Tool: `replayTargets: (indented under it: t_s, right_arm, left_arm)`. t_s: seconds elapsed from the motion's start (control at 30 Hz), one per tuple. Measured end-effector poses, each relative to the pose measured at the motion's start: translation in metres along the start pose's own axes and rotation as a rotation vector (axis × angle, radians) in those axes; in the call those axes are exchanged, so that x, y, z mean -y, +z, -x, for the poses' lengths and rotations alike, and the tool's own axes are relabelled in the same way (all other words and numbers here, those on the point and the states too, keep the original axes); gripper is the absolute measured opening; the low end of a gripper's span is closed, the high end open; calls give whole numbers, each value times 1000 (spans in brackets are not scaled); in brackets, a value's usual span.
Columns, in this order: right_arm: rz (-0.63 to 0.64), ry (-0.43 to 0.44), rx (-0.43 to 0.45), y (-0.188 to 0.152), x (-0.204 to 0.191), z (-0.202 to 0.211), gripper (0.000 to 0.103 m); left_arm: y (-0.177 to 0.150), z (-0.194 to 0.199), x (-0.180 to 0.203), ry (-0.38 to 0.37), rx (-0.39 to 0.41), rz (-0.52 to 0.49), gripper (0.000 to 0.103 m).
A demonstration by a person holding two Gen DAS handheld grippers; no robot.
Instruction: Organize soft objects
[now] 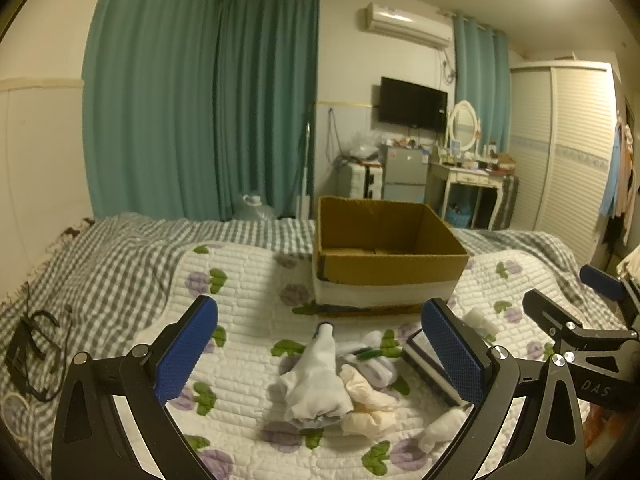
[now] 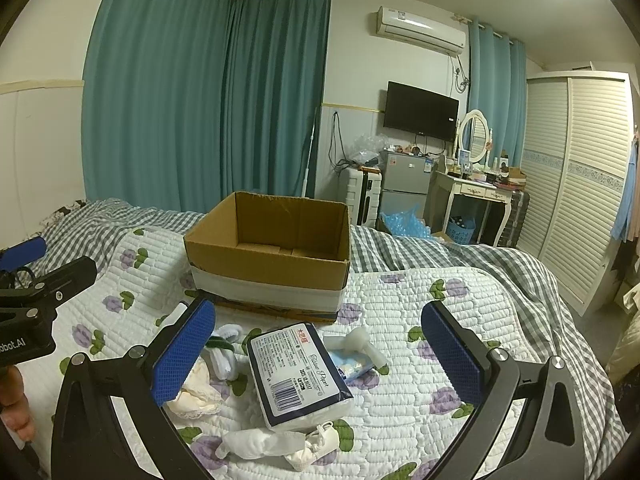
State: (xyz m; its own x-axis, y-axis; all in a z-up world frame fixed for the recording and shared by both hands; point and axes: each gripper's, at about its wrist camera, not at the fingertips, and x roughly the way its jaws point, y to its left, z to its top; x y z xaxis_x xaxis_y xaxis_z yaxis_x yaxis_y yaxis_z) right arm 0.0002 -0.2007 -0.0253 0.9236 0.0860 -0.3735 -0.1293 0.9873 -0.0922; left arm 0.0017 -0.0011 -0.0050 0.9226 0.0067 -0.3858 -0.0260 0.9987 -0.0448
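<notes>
lying before one empty cardboard box [image 2: 268,256]: one tissue pack [image 2: 298,374], both grippers' fingers [image 1: 186,354] [image 2: 452,352] spread apart.

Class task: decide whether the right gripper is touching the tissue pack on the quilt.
Apart. In the right wrist view the right gripper is open, and the tissue pack lies on the quilt between the fingers, clear quilt showing either side.

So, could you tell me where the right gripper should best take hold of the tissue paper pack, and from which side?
Probably across its two long sides near the middle, coming down from above. The tissue paper pack lies flat on the quilt, label up, between the open fingers of the right gripper. Its long sides look free, though a white sock crowds its near end.
</notes>
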Motion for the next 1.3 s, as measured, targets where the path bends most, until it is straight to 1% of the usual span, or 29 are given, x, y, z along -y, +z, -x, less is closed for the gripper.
replayTargets:
  t_s: [1.3]
  right_arm:
    - [2,8,-14,0,-4,0,103]
  left_arm:
    - [-5,-4,3,-7,-6,-3,103]
